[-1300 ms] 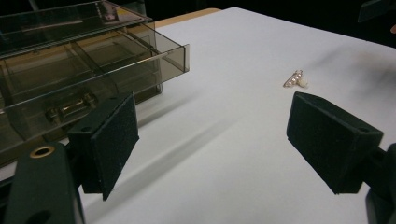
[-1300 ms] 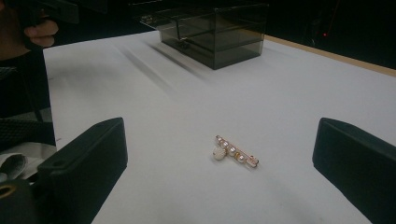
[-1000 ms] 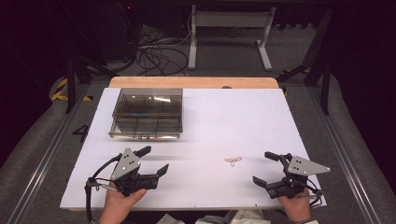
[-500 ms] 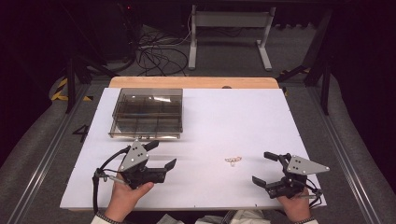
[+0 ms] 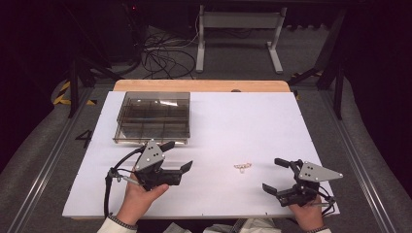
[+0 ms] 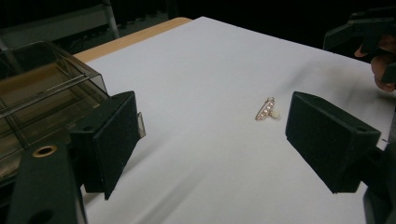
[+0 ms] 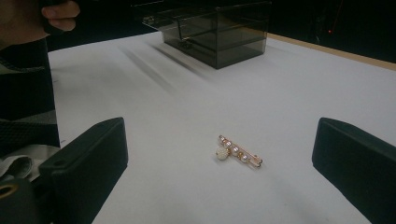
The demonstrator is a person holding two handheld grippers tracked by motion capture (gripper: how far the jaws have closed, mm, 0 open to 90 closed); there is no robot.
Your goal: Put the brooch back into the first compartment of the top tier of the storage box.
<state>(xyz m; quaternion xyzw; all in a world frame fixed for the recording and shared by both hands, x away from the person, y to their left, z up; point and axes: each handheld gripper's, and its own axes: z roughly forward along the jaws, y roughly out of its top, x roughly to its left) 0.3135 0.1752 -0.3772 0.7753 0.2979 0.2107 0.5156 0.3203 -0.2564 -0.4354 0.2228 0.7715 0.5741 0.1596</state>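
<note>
scene: white table (image 5: 243,121) w/ a wooden edge along its far side. items on it: 1 brooch, 1 smoked clear box

brooch (image 5: 242,166): gold-coloured pin w/ a row of small pearls and 1 larger pale bead, lying flat on the table, near-centre, slightly toward the person's side. position is between the 2 grippers, nearer the right one, touching neither. in left gripper view the brooch (image 6: 266,110) sits ahead of the jaws and toward the right-hand pad. in right gripper view the brooch (image 7: 237,151) lies ahead, approx. midway between the 2 pads, larger bead on the near side of the pin

box (image 5: 153,116): lidded, w/ inner dividers, at the far-left part of the table, well apart from the brooch. left gripper view shows the box (image 6: 42,98) close beside the left-hand pad; contact can't be told

left gripper (image 5: 177,156): held in the person's left hand, just in front of the box's near edge, pointing toward the brooch. jaws wide apart, nothing between them. cable loops from its rear

right gripper (image 5: 274,174): held in the right hand near the table's front-right, pointing left toward the brooch. jaws spread wide, nothing gripped

floor beyond the table: cables and a grey frame stand, dim
</note>
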